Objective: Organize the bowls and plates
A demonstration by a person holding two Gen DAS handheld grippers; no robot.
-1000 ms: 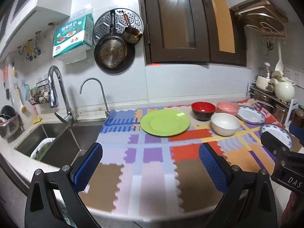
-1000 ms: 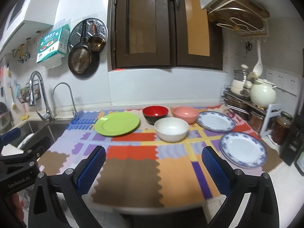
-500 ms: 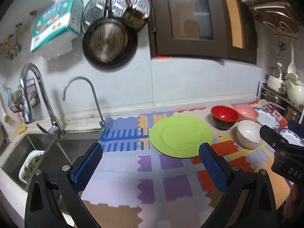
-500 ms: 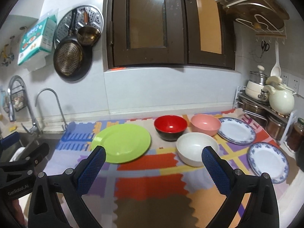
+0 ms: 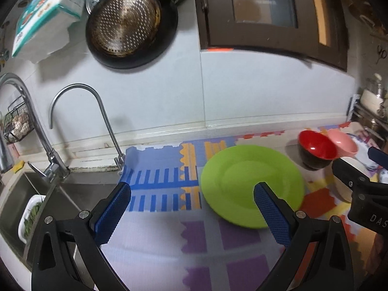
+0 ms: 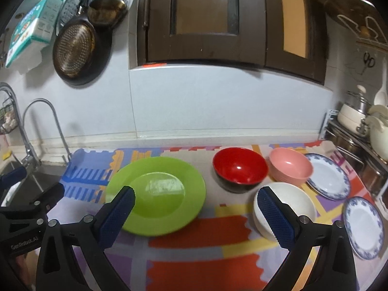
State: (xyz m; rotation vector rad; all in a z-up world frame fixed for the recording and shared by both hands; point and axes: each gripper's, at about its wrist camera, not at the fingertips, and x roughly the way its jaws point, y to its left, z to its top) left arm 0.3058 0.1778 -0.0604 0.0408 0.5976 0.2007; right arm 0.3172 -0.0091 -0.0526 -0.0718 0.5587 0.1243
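A green plate (image 6: pixel 157 194) lies on the patterned mat (image 6: pixel 198 249); it also shows in the left wrist view (image 5: pixel 245 181). Right of it stand a red bowl (image 6: pixel 240 169), a pink bowl (image 6: pixel 289 167) and a white bowl (image 6: pixel 291 206). Two blue-rimmed white plates (image 6: pixel 329 177) (image 6: pixel 363 225) lie at the far right. My right gripper (image 6: pixel 194 215) is open and empty, above the mat between the green plate and the white bowl. My left gripper (image 5: pixel 191 212) is open and empty, just left of the green plate.
A sink (image 5: pixel 36 198) with two taps (image 5: pixel 80 121) is at the left. Pans (image 6: pixel 77 48) hang on the wall. A rack with pots and a kettle (image 6: pixel 363 131) stands at the right. A dark cabinet (image 6: pixel 218 24) hangs above the counter.
Both grippers have moved forward toward the dishes, so the plates and bowls look closer and larger. Both stay open and empty.
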